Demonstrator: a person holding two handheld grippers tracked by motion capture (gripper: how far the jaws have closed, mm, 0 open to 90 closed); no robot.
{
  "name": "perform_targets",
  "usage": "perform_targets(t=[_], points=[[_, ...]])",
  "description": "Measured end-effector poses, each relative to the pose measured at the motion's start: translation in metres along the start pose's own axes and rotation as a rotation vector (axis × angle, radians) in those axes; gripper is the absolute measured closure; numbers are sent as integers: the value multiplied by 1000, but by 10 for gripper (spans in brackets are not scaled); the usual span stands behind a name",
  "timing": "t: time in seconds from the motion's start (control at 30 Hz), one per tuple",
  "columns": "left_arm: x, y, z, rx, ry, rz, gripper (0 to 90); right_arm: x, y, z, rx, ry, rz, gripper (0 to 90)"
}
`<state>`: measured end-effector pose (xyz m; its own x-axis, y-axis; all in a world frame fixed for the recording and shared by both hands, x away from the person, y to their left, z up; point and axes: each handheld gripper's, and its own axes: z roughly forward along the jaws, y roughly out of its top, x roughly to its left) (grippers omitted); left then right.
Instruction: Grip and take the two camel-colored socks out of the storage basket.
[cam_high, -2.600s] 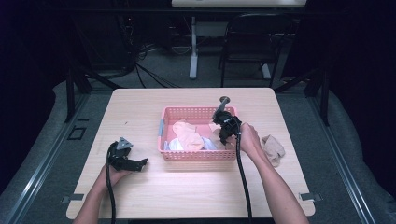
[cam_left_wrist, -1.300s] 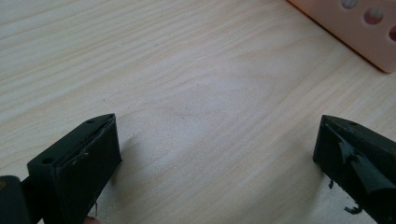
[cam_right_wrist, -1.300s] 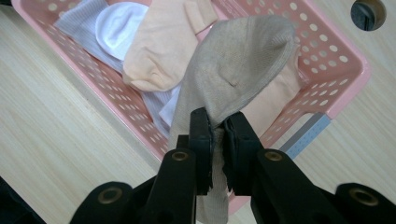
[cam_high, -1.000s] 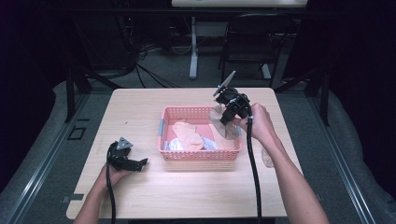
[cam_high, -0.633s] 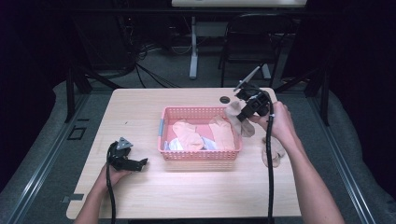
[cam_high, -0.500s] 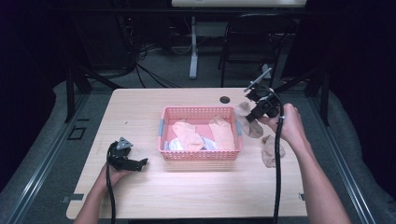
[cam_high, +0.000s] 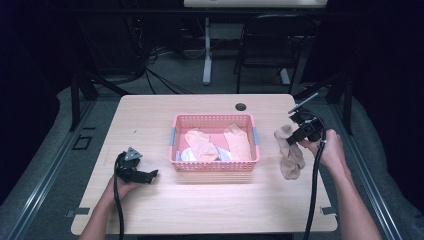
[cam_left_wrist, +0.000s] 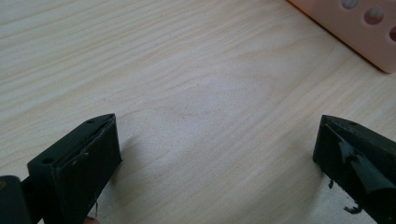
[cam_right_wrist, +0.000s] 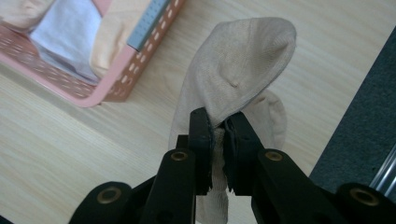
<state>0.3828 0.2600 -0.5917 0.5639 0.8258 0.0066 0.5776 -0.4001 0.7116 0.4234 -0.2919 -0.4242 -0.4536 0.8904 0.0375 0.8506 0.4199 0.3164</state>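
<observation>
A pink basket (cam_high: 215, 165) stands mid-table with several pale socks (cam_high: 239, 140) and a bluish-white cloth inside. To its right my right gripper (cam_high: 295, 134) is shut on a beige sock (cam_high: 284, 136), which hangs just above another beige sock (cam_high: 291, 162) lying on the table. The right gripper view has the held sock (cam_right_wrist: 238, 70) pinched between the jaws, with the basket corner (cam_right_wrist: 126, 79) at upper left. At the table's front left, my left gripper (cam_high: 150, 175) rests on the wood, open, with bare tabletop between its jaws (cam_left_wrist: 215, 140).
A round cable hole (cam_high: 241, 106) sits in the wooden table (cam_high: 150, 120) behind the basket. The right table edge and dark floor (cam_right_wrist: 359, 116) lie close to the held sock. A chair and desk legs stand beyond the far edge.
My right gripper has lifted a beige sock out of the basket and carried it rightward and down beside the sock on the table. The left gripper has stayed put.
</observation>
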Motion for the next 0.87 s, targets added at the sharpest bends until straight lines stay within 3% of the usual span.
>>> perform_targets(t=[0.07,0.1,0.13,0.23,0.27,0.37,0.5,0.53,0.57,0.6,0.63,0.7,0.73,0.87], points=[[0,0,0,-1,0,-1,4,-2,-2,7,8,-1,4,819],[0,0,0,0,0,0,4,-5,-7,21,22,2,21,817],[0,0,0,-1,0,-1,4,-5,-7,21,22,2,21,817],[0,0,0,0,0,0,5,-10,-14,44,41,11,49,814],[0,0,0,-1,0,-1,4,-14,-16,58,78,24,49,806],[0,0,0,0,0,1,5,-16,-18,66,90,21,55,793],[0,0,0,0,0,-1,5,-19,-22,77,110,28,53,686],[0,0,0,0,0,0,5,-20,-22,78,109,34,53,651],[0,0,0,-1,0,-1,4,-23,-23,74,94,34,49,507],[0,0,0,0,0,0,4,-23,-23,74,94,34,49,507],[0,0,0,-1,0,-1,5,-23,-24,72,71,43,53,445],[0,0,0,-2,0,-3,4,-25,-24,58,31,21,46,268],[0,0,0,-1,0,-1,4,-28,-24,47,2,42,53,218],[0,0,0,-1,-1,-2,4,-32,-27,33,-39,44,61,154]])
